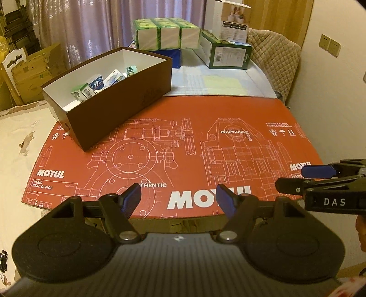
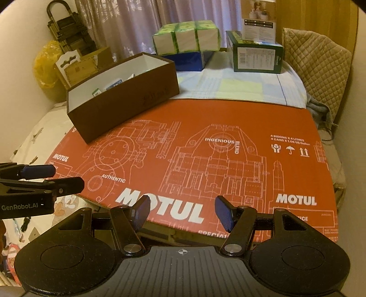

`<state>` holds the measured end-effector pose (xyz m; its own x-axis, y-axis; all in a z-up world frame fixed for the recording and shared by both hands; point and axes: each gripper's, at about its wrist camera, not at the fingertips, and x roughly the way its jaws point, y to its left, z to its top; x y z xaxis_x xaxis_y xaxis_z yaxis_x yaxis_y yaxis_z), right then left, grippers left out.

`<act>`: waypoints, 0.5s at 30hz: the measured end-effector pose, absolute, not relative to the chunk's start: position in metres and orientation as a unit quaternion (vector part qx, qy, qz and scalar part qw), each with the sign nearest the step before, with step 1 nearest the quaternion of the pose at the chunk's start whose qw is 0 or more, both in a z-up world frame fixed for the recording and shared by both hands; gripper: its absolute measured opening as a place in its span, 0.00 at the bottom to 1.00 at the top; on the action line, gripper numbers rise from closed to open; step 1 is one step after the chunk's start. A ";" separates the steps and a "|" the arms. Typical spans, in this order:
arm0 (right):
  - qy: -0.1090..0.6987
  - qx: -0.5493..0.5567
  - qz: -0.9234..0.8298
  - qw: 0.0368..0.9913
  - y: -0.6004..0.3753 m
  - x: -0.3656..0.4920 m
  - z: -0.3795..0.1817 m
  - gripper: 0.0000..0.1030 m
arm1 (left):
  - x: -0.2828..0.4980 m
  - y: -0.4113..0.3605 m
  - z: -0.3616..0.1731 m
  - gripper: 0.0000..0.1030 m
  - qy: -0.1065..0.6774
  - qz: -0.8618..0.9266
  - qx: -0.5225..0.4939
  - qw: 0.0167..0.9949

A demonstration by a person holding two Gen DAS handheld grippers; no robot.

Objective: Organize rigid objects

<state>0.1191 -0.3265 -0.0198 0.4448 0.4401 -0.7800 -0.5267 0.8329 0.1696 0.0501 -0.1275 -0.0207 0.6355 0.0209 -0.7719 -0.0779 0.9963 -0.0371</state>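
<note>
A brown open-topped box (image 1: 119, 109) (image 2: 128, 100) with a white inside sits on the far left of a red MOTUL cardboard sheet (image 1: 205, 148) (image 2: 217, 160). Several small packaged items (image 1: 100, 84) (image 2: 109, 86) lie inside it. My left gripper (image 1: 178, 198) hovers over the near edge of the sheet, open, with nothing between its blue pads. My right gripper (image 2: 181, 211) stands beside it over the same edge, also open and empty. Each gripper shows in the other's view, the right gripper (image 1: 304, 177) at the right edge and the left gripper (image 2: 61, 177) at the left edge.
At the back stand a wrapped pack of green tissue packs (image 1: 167, 34) (image 2: 185, 36) on a blue box (image 2: 189, 60), a green carton (image 1: 226, 53) (image 2: 256, 57) and a white product box (image 1: 231, 20). A quilted chair back (image 2: 318, 61) is at right, cardboard boxes (image 1: 29, 68) at left.
</note>
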 end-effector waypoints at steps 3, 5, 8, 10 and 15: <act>0.444 -0.047 0.281 0.850 -0.325 0.114 -0.020 0.58 | 0.046 -0.125 -0.020 0.67 0.425 0.024 -0.031 0.904; 0.444 -0.046 0.280 0.850 -0.323 0.111 -0.020 0.58 | 0.043 -0.123 -0.020 0.67 0.425 0.023 -0.031 0.904; 0.443 -0.046 0.280 0.850 -0.322 0.108 -0.020 0.58 | 0.039 -0.121 -0.020 0.67 0.425 0.022 -0.031 0.904; 0.442 -0.046 0.282 0.850 -0.320 0.105 -0.020 0.58 | 0.038 -0.120 -0.021 0.67 0.426 0.020 -0.032 0.904; 0.438 -0.044 0.289 0.850 -0.314 0.099 -0.019 0.58 | 0.036 -0.117 -0.022 0.67 0.427 0.018 -0.034 0.903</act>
